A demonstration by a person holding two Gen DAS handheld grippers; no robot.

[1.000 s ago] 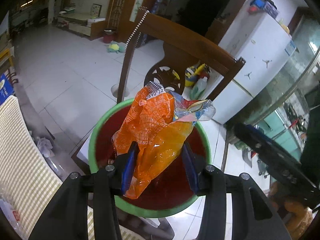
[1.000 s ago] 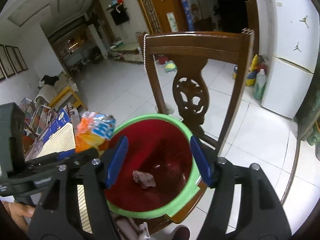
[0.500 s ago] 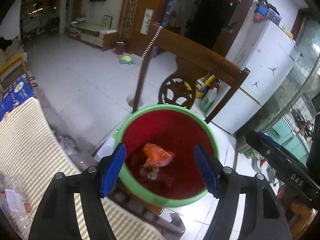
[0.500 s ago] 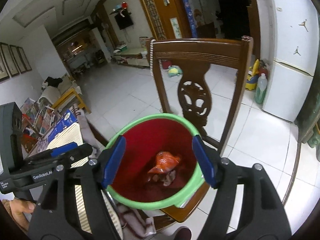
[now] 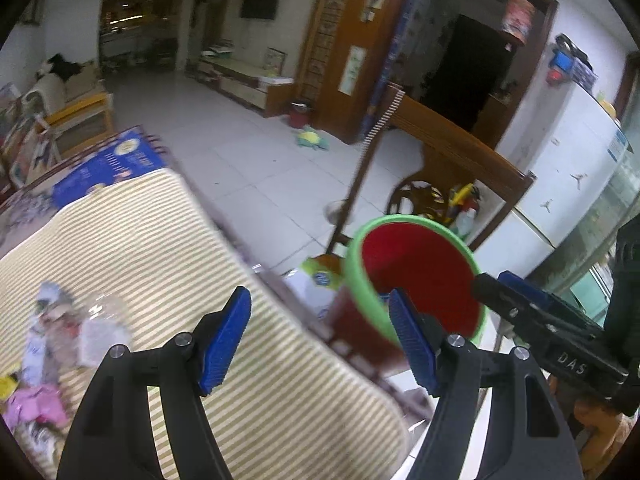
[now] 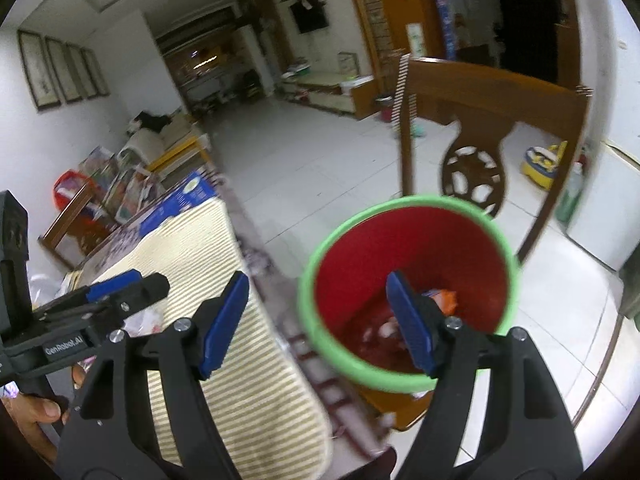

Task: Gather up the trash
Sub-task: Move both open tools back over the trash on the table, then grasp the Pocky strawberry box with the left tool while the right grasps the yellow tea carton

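Left gripper (image 5: 320, 336), blue-padded black fingers spread wide and holding nothing, over the yellow-and-white striped cloth (image 5: 168, 256) covering the desk. Right gripper (image 6: 318, 322), likewise wide and empty, spans the cloth edge and the red plastic bucket with a green rim (image 6: 408, 292). Blurred pile of crumpled wrappers and pink scraps (image 5: 48, 356) lies on the cloth at lower left. An orange snack wrapper (image 6: 442, 300) rests at the bucket's bottom among other scraps. The bucket stands on the carved wooden chair (image 6: 496, 120) beside the desk; white tiled floor (image 6: 320, 176) beyond.
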